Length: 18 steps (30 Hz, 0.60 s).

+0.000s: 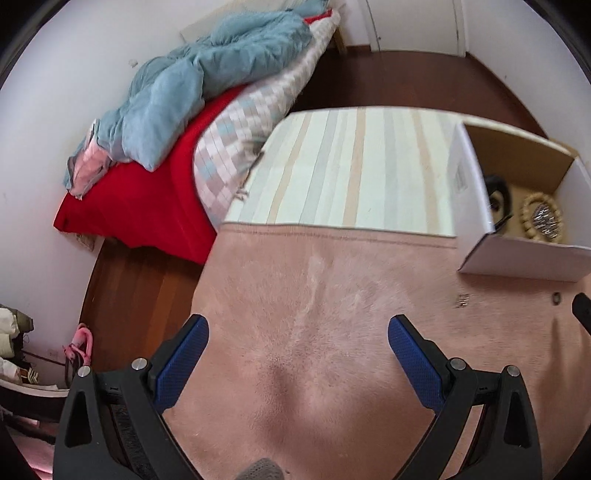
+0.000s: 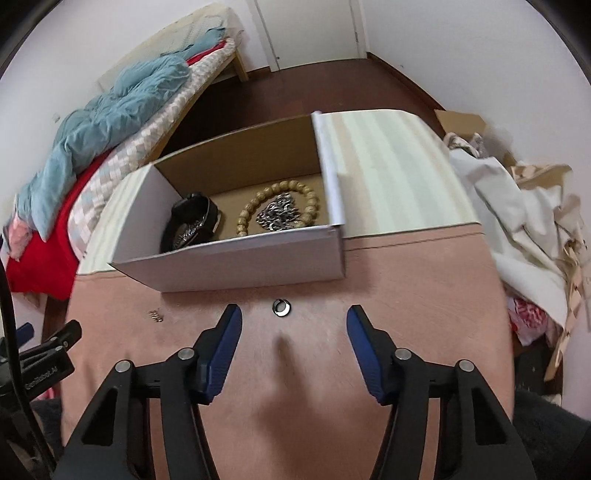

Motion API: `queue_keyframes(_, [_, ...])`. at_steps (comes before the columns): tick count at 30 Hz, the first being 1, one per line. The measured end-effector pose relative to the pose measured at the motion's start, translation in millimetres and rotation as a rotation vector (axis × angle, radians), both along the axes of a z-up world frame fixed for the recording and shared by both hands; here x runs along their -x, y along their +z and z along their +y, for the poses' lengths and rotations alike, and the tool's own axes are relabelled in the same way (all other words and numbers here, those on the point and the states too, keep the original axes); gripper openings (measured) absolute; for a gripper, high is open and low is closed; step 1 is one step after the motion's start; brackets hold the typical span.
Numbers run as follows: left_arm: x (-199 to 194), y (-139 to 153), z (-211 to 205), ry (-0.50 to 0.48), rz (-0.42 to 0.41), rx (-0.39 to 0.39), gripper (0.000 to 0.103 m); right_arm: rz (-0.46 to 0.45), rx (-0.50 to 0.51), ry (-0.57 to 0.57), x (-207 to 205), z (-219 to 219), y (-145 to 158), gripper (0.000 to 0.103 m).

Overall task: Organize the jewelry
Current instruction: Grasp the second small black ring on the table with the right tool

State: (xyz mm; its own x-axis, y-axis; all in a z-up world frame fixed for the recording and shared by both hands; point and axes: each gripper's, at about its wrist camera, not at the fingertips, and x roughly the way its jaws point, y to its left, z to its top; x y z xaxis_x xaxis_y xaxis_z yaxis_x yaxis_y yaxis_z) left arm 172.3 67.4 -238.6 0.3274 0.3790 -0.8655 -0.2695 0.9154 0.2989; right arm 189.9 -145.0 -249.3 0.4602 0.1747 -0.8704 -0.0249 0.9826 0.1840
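Hovering over the pink surface (image 2: 406, 280), the right hand-held gripper (image 2: 294, 314) had its jaws apart with nothing between them, a small silver ring (image 2: 282, 307) lying just beyond its tips. Behind the ring stood an open white box (image 2: 236, 264) holding a beaded bracelet (image 2: 258, 206), a silver chain (image 2: 279, 216) and a black band (image 2: 192, 221). The left hand-held gripper (image 1: 297, 326) was also spread wide and empty.

We're looking into a bedroom at home: a bed (image 2: 122, 122) is sitting against the white wall, a rumpled blue duvet (image 1: 192, 85) lying over a red sheet (image 1: 147, 199) (unmade, clearly), dark wooden floor (image 2: 314, 88) running back to a closed white door (image 2: 306, 29).
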Motion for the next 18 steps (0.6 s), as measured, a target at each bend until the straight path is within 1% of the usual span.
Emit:
queue_keyframes(2, [-2,-7,1,0.002,0.015,0.002,0.099,-0.017,0.039,0.027,-2,12,-9,0.057])
queue_keyframes(3, [-2,-10,1,0.001,0.023,0.003,0.099,-0.023,0.059,0.046,-3,18,-14,0.052])
queue_keyframes(5, [-2,-16,1,-0.005,0.033,0.005,0.099,-0.033,0.108,0.071,-4,29,-21,0.048])
queue_keyframes(6, [-2,-18,1,-0.007,0.037,0.005,0.099,-0.035,0.119,0.084,-5,32,-25,0.044])
queue_keyframes(7, [-3,-20,2,-0.008,0.041,0.005,0.099,-0.045,0.148,0.089,-4,35,-27,0.042])
queue_keyframes(10, [-3,-24,3,-0.011,0.05,0.003,0.099,-0.076,0.184,0.107,-4,42,-28,0.034])
queue_keyframes(12, [-4,-26,6,-0.009,0.053,0.001,0.099,-0.091,0.194,0.111,-4,45,-28,0.02])
queue_keyframes(14, [-5,-26,8,-0.005,0.051,0.003,0.099,-0.097,0.199,0.118,-5,47,-28,0.014])
queue_keyframes(18, [-7,-26,9,-0.004,0.046,0.01,0.099,-0.094,0.182,0.117,-5,44,-28,0.013])
